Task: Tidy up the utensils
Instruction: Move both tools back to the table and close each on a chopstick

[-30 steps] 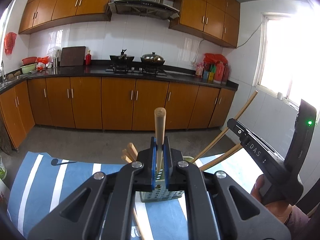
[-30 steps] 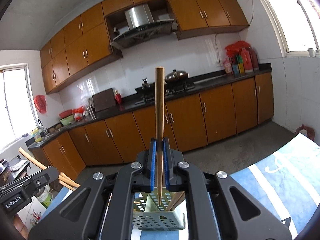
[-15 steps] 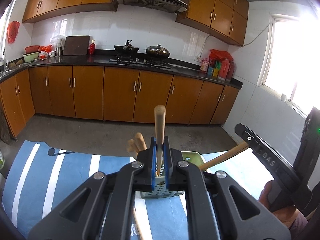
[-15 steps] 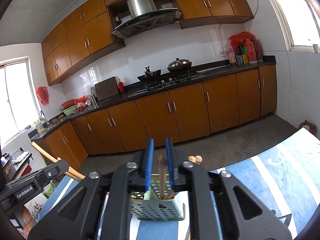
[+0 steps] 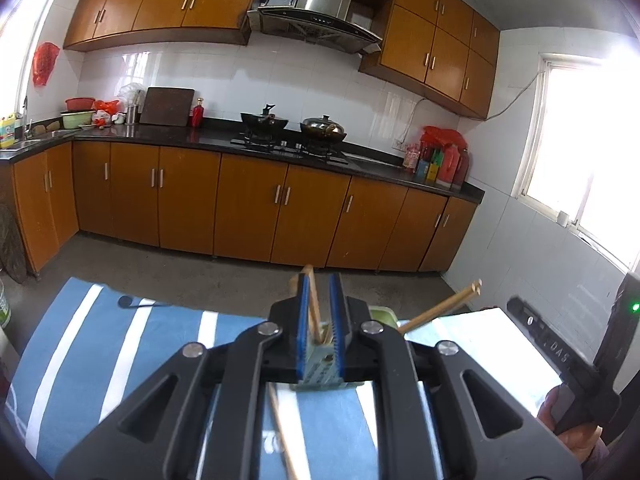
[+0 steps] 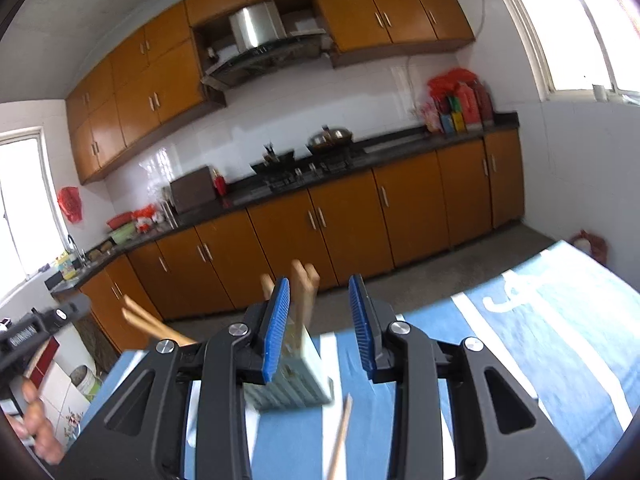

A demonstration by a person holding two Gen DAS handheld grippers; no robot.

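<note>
Left gripper (image 5: 319, 320): blue-padded jaws stand slightly apart, a narrow gap between them. One wooden chopstick (image 5: 314, 306) rises through that gap, leaning toward the left pad; whether the pad touches it cannot be told. Its lower end sits in the perforated utensil holder (image 5: 319, 372), which stands directly ahead of the jaws on the blue-and-white striped cloth (image 5: 80, 344).

Right gripper (image 6: 320, 320): jaws wide apart, holding nothing. The same holder (image 6: 296, 384) appears between and below the pads, with upright chopstick ends (image 6: 305, 280) projecting from it. The frame is blurred.

A loose chopstick (image 6: 340, 436) lies on the cloth just in front of the holder. Two more chopsticks (image 5: 440, 308) angle out to the holder's right side.
</note>
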